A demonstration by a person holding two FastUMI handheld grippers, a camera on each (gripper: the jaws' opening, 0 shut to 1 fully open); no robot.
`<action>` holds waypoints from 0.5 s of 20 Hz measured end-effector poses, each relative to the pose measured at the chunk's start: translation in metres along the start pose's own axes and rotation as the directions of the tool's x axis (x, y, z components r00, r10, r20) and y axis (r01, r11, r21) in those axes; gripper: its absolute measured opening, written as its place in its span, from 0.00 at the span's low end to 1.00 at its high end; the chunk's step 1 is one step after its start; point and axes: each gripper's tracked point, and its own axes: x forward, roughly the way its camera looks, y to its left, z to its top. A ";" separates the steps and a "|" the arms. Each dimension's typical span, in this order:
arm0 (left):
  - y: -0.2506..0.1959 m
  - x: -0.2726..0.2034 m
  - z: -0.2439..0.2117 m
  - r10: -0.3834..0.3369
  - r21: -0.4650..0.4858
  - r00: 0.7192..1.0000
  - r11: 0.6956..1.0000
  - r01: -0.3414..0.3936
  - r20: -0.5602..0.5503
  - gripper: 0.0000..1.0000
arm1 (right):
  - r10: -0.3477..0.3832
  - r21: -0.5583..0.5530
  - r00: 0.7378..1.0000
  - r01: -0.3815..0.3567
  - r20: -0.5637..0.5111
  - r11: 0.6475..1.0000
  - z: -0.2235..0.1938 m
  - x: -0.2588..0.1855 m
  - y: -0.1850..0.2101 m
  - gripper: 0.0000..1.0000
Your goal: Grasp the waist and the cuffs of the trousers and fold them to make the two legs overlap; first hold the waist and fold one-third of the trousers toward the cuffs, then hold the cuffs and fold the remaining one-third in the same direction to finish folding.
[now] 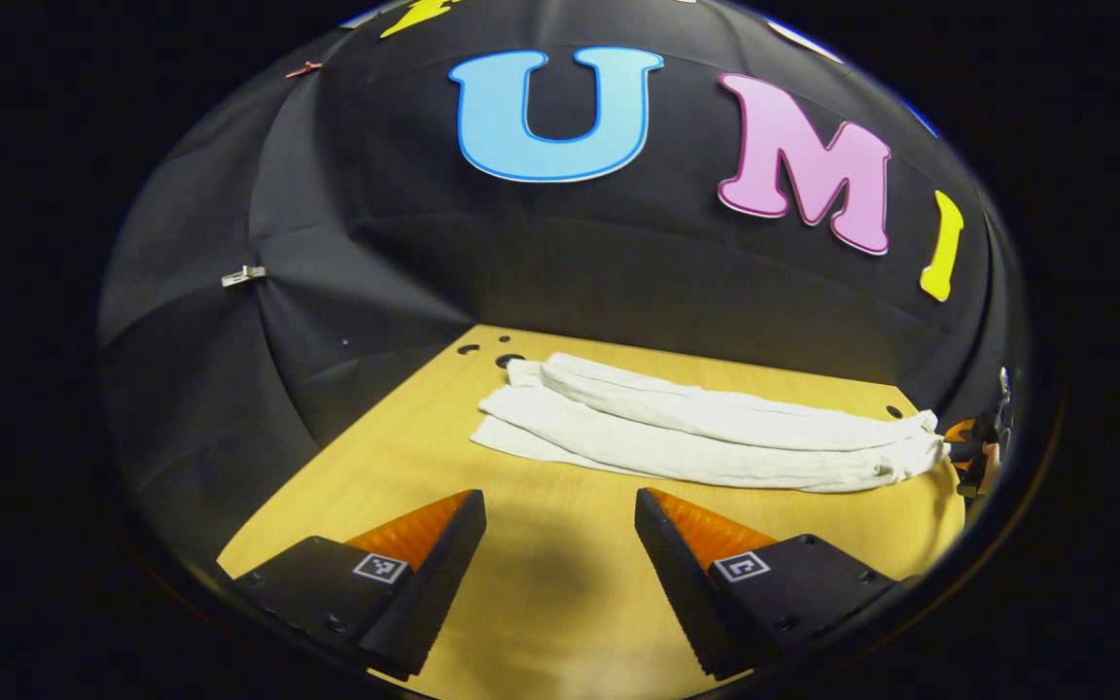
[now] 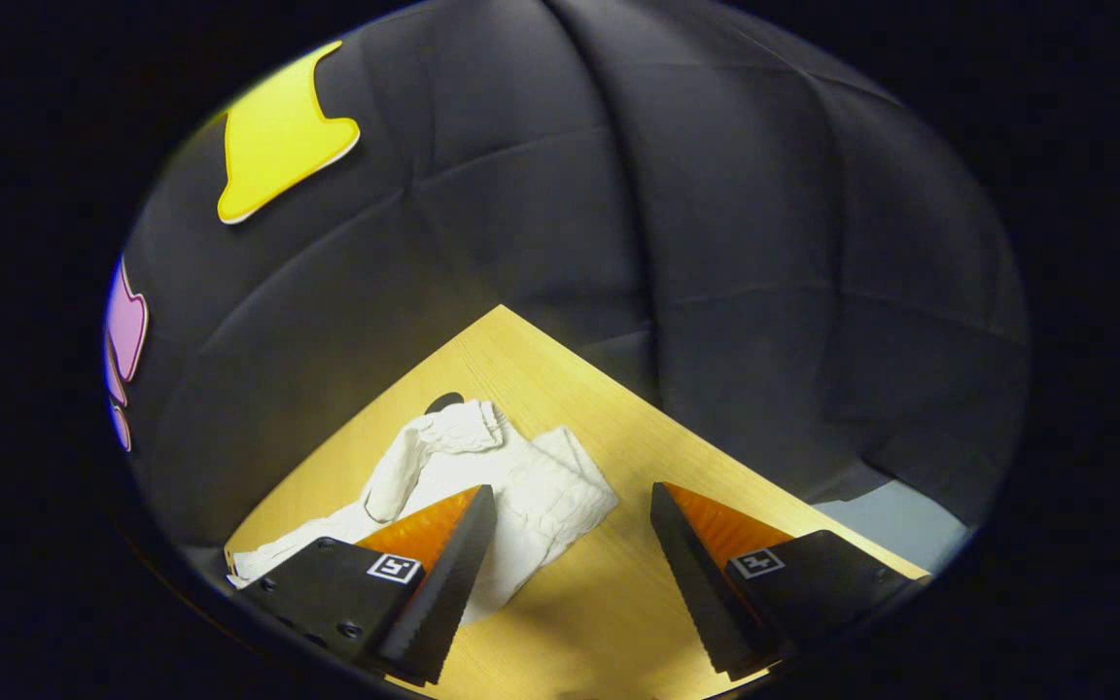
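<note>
White cloth trousers point(image 1: 706, 437) lie stretched along the far side of the wooden table point(image 1: 541, 583), close to the black cloth wall point(image 1: 327, 292), with the two legs already resting one beside and partly on the other. In the left gripper view we see our left gripper point(image 1: 560, 544) held above bare table, well short of the cloth, jaws spread wide and holding nothing. In the right gripper view the bunched end of the trousers point(image 2: 482, 476) sits just ahead of our right gripper point(image 2: 570, 554), whose jaws are also wide open and empty; one finger overlaps the cloth in the picture, though we cannot tell whether it touches.

Our worry is the bunched end. If we pinch only the top layer there, the layer below may stay behind and the fold come out uneven. Dragging the cloth across the table could also pull the legs apart again. We cannot tell which end is the waist.
</note>
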 end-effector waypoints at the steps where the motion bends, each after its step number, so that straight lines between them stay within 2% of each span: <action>1: -0.004 0.000 -0.002 -0.010 0.014 1.000 1.000 0.010 -0.008 0.98 | -0.007 -0.003 1.000 0.007 -0.007 1.000 -0.002 -0.001 -0.001 0.99; 10: -0.029 -0.003 -0.008 -0.054 0.046 0.998 0.997 0.056 -0.037 0.99 | -0.042 0.050 0.999 0.041 0.024 0.998 0.004 0.010 0.012 0.99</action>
